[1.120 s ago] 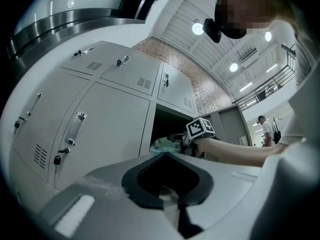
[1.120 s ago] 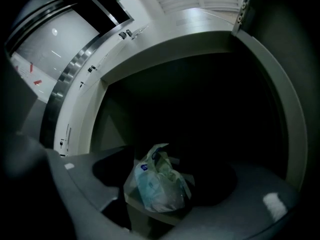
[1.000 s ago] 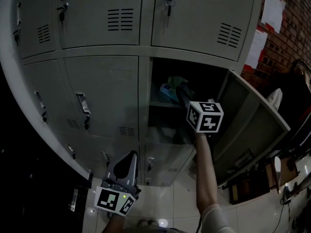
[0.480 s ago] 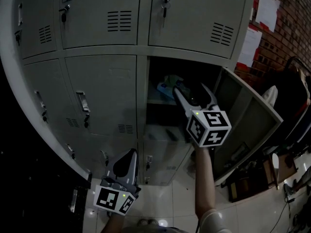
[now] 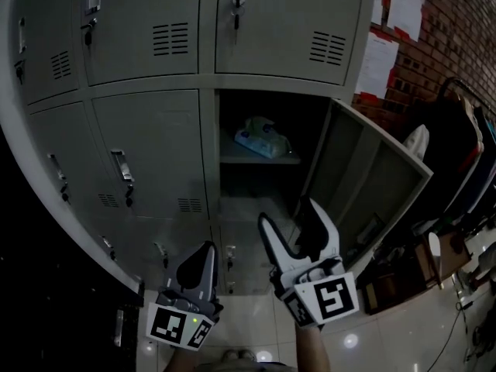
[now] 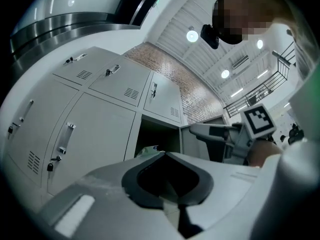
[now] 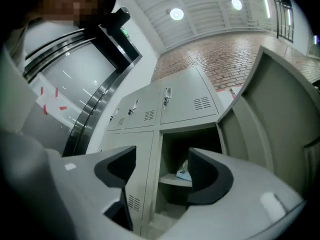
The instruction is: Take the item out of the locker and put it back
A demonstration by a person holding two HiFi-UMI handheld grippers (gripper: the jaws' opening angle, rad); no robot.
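Observation:
The open locker (image 5: 263, 107) holds a pale blue and white packet (image 5: 260, 136) lying on its shelf (image 5: 288, 160). My right gripper (image 5: 288, 217) hangs below and in front of the locker, well clear of the packet. Its jaws are closing, still wide apart, with nothing between them. In the right gripper view the packet (image 7: 184, 172) shows far off between the jaws of the right gripper (image 7: 161, 166). My left gripper (image 5: 204, 256) is low at the left with its jaws together, holding nothing. From the left gripper (image 6: 164, 156) the packet (image 6: 147, 150) peeks just over the jaws.
The locker door (image 5: 364, 178) swings out to the right. Closed lockers with handles (image 5: 120, 173) surround the open one. A brick wall with paper sheets (image 5: 403, 6) and dark clutter (image 5: 457, 177) stand at the right. Glossy floor tiles (image 5: 387, 339) lie below.
My right gripper has drawn back out of the locker and down towards me, empty; the packet stays on the shelf. The left gripper has barely moved.

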